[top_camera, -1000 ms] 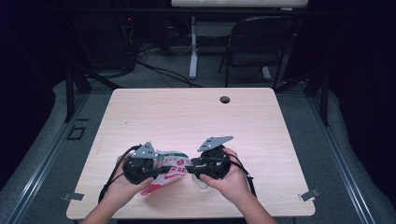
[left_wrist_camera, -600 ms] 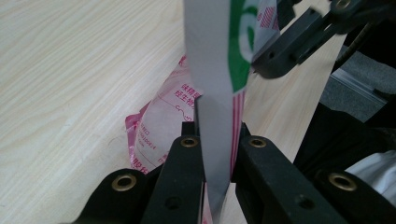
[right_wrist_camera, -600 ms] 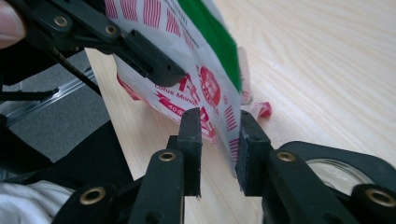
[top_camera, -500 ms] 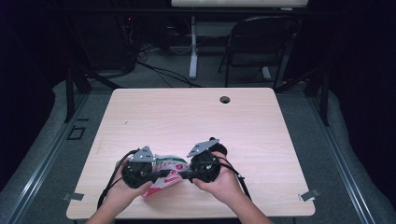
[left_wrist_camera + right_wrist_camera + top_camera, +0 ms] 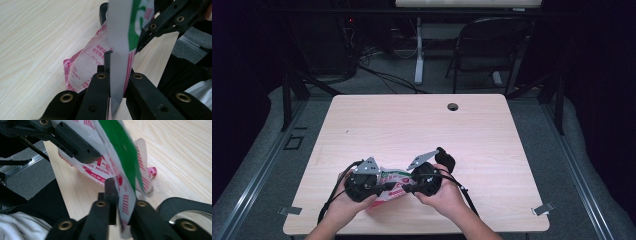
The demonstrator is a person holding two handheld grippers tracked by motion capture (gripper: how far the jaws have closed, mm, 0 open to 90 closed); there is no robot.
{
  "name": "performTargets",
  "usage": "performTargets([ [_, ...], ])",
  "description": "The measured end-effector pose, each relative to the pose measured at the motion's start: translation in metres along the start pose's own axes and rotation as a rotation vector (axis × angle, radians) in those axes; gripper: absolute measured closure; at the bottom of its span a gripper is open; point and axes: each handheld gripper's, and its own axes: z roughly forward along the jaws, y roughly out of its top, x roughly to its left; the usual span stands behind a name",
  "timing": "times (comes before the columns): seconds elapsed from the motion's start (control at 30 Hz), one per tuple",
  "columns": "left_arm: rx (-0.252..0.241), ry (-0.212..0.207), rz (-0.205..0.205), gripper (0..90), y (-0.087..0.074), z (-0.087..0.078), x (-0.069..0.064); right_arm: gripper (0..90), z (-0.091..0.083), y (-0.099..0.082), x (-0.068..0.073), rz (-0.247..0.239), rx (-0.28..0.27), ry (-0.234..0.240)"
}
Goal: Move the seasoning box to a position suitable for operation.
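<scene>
A crinkly snack bag (image 5: 393, 181), white with pink print and a green patch, hangs just above the table's front edge between both grippers. My left gripper (image 5: 384, 186) is shut on the bag's left side; in the left gripper view its jaws (image 5: 117, 67) pinch a flat fold of the bag (image 5: 87, 62). My right gripper (image 5: 405, 189) has just been closing with the bag between its jaws. The right gripper view shows it (image 5: 123, 195) shut on the bag's edge (image 5: 120, 155). The two grippers point at each other, tips almost touching.
The light wooden table (image 5: 422, 130) has a cable hole (image 5: 453, 106) near its far edge. A black chair (image 5: 492, 45) and a desk leg (image 5: 418, 50) stand beyond it. Metal clips (image 5: 542, 209) sit at the front corners.
My right gripper moved left and down toward the bag, and its jaws closed on it. The left gripper kept still with its hold on the bag.
</scene>
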Motion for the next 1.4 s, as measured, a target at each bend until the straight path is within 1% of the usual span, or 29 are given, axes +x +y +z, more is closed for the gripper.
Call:
performTargets([
  [0.13, -0.005, -0.003, 0.004, 90.0, 0.001, -0.001, 0.0, 90.0, -0.001, 0.001, 0.0, -0.007, 0.007, -0.007],
  [0.27, -0.015, 0.0, 0.013, 90.0, 0.003, -0.004, -0.001, 90.0, -0.003, 0.003, 0.002, -0.009, -0.026, -0.028],
  [0.4, -0.023, 0.017, 0.025, 90.0, 0.007, -0.007, -0.002, 90.0, -0.008, 0.006, 0.003, -0.027, -0.033, -0.044],
  [0.43, -0.028, 0.018, 0.027, 90.0, 0.008, -0.008, -0.002, 90.0, -0.008, 0.006, 0.004, -0.022, -0.046, -0.045],
  [0.47, -0.03, 0.02, 0.033, 90.0, 0.008, -0.009, -0.003, 90.0, -0.01, 0.007, 0.004, -0.031, -0.041, -0.049],
  [0.53, -0.038, 0.031, 0.038, 90.0, 0.009, -0.01, -0.004, 90.0, -0.012, 0.008, 0.006, -0.035, -0.051, -0.053],
  [0.63, -0.044, 0.024, 0.036, 90.0, 0.007, -0.009, -0.005, 90.0, -0.015, 0.008, 0.008, -0.049, -0.042, -0.066],
  [0.67, -0.04, 0.025, 0.036, 90.0, 0.006, -0.009, -0.004, 90.0, -0.014, 0.008, 0.008, -0.05, -0.044, -0.066],
  [0.77, -0.044, 0.006, 0.021, 88.9, 0.002, -0.009, -0.002, 90.0, -0.013, 0.007, 0.009, -0.049, -0.039, -0.06],
  [0.87, -0.046, 0.011, 0.023, 83.2, -0.002, -0.009, -0.002, 90.0, -0.011, 0.007, 0.012, -0.057, -0.033, -0.056],
  [0.9, -0.046, 0.01, 0.028, 81.0, -0.004, -0.009, -0.002, 90.0, -0.009, 0.007, 0.014, -0.06, -0.04, -0.056],
  [0.93, -0.045, 0.012, 0.034, 79.5, -0.006, -0.008, -0.002, 90.0, -0.009, 0.007, 0.015, -0.071, -0.029, -0.056],
  [0.97, -0.049, 0.019, 0.04, 76.7, -0.009, -0.008, -0.002, 90.0, -0.007, 0.007, 0.016, -0.073, -0.03, -0.055],
  [1.0, -0.052, 0.022, 0.038, 74.5, -0.011, -0.007, -0.002, 90.0, -0.007, 0.007, 0.017, -0.083, -0.02, -0.053],
  [1.03, -0.06, 0.026, 0.034, 73.7, -0.014, -0.007, -0.002, 90.0, -0.006, 0.007, 0.018, -0.081, -0.024, -0.055],
  [1.1, -0.073, 0.036, 0.036, 68.0, -0.018, -0.007, -0.002, 90.0, -0.006, 0.008, 0.019, -0.091, -0.017, -0.052],
  [1.13, -0.077, 0.037, 0.036, 64.5, -0.02, -0.007, -0.002, 90.0, -0.005, 0.008, 0.019, -0.088, -0.019, -0.052],
  [1.23, -0.087, 0.03, 0.03, 59.0, -0.027, -0.006, -0.002, 90.0, -0.006, 0.008, 0.019, -0.088, -0.017, -0.053],
  [1.3, -0.103, 0.042, 0.023, 53.0, -0.031, -0.006, -0.002, 90.0, -0.006, 0.008, 0.019, -0.089, -0.017, -0.054],
  [1.33, -0.109, 0.057, 0.031, 49.6, -0.034, -0.006, 0.0, 90.0, -0.006, 0.008, 0.019, -0.09, -0.015, -0.055],
  [1.37, -0.115, 0.067, 0.026, 47.4, -0.036, -0.005, 0.001, 90.0, -0.006, 0.008, 0.019, -0.093, -0.018, -0.058],
  [1.4, -0.118, 0.062, 0.007, 46.2, -0.038, -0.005, 0.002, 90.0, -0.006, 0.008, 0.02, -0.092, -0.016, -0.058],
])
